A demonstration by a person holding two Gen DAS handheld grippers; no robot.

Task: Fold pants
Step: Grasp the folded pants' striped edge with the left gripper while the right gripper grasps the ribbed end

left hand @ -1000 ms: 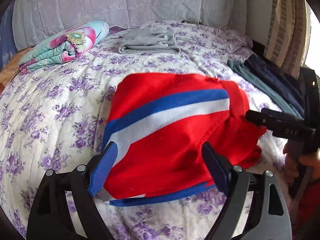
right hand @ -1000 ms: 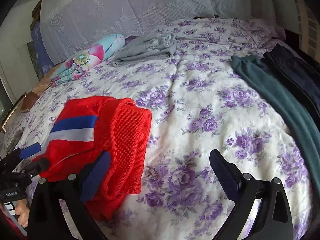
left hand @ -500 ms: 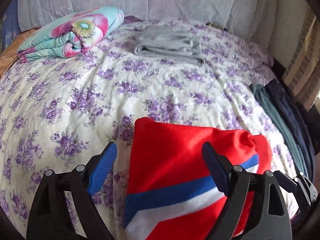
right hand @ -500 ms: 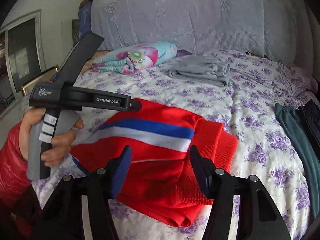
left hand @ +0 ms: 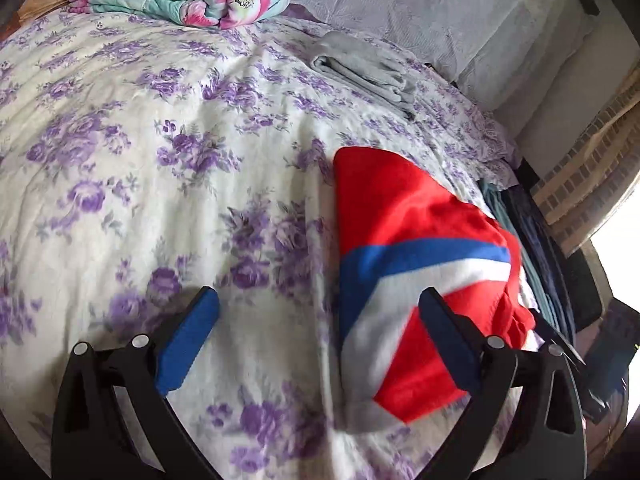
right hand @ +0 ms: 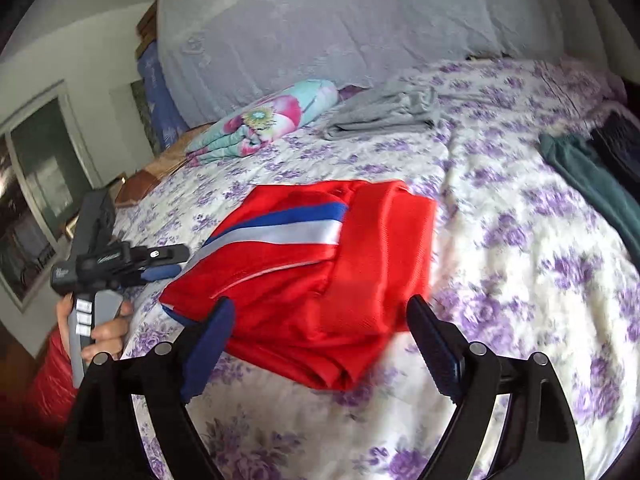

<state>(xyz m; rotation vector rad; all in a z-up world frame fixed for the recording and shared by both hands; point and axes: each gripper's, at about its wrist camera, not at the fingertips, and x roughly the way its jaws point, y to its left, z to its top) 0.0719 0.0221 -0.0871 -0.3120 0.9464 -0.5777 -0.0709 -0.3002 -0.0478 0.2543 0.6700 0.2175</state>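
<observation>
- Left wrist view: left tongs [left hand: 318, 334], jaws opening and wide, nothing between the pads, angled down over the floral bed cover [left hand: 160, 168]. Folded red pants [left hand: 404, 240] with a blue-and-white stripe lie on the bed, mostly beyond the right-hand finger [left hand: 448, 340], only their near edge reaching into the gap.
- Right wrist view: right tongs [right hand: 320, 344], jaws opening, empty, pointing down at the bed cover [right hand: 520, 240]. The pants [right hand: 320, 264] lie just beyond the fingertips, centred between them. A hand [right hand: 100, 324] grips the left tongs [right hand: 168, 262] beside the pants; its white labels are unreadable.
</observation>
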